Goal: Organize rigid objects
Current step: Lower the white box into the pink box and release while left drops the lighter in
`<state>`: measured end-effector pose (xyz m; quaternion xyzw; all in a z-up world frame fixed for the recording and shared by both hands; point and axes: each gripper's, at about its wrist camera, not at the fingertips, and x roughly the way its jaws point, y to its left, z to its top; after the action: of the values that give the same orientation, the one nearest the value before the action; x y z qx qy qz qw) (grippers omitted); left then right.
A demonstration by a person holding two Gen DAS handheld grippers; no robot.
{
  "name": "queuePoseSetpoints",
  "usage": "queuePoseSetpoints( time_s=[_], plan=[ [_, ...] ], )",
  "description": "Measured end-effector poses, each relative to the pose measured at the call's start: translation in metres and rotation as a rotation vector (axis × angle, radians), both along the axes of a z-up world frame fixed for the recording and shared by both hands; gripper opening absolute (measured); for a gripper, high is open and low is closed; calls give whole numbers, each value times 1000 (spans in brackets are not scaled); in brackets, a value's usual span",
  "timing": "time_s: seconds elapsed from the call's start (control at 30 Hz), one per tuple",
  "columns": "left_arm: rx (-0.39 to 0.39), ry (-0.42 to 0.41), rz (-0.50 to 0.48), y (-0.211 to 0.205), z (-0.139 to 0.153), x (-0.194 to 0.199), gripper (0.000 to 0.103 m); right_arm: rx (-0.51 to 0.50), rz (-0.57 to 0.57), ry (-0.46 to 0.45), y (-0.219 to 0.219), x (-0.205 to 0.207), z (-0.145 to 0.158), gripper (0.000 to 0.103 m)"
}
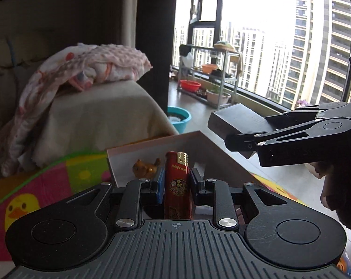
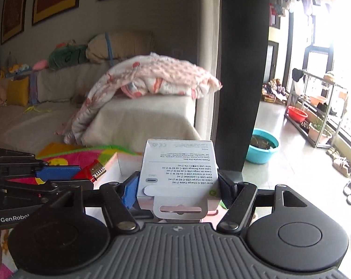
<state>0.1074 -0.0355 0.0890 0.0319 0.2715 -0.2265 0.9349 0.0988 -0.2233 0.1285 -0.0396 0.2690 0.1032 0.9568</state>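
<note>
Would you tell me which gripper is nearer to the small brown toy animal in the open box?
Left. The left gripper, shut on a red lighter, is just in front of the toy animal; the right gripper, holding a white carton, is farther off.

An open-topped cardboard box (image 1: 194, 144) sits clear from above; a toy figurine (image 1: 146, 168) occupies its floor, the draped sofa (image 1: 101, 116) close behind.
</note>
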Motion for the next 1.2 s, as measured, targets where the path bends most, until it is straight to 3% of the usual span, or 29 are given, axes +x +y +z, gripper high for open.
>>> queuePoseSetpoints(
  time_s=[0.3,0.57,0.67,0.97,1.1,1.2],
  plan=[
    [-28,53,21,11,-29,25,26,-69,40,112,29,36,-56,68],
    [-47,124,23,13,-43,33,27,-128,53,137,37,38,-76,69],
    [-45,122,34,14,-45,33,27,-130,53,154,38,38,-82,73],
    [-71,60,77,30,-26,21,27,-122,85,0,35,-15,-59,79],
    [-134,47,192,67,-14,10,27,-85,157,-13,37,-48,-58,83],
    [-160,61,293,101,-12,-2,27,-74,206,34,46,-66,-71,84]
  ],
)
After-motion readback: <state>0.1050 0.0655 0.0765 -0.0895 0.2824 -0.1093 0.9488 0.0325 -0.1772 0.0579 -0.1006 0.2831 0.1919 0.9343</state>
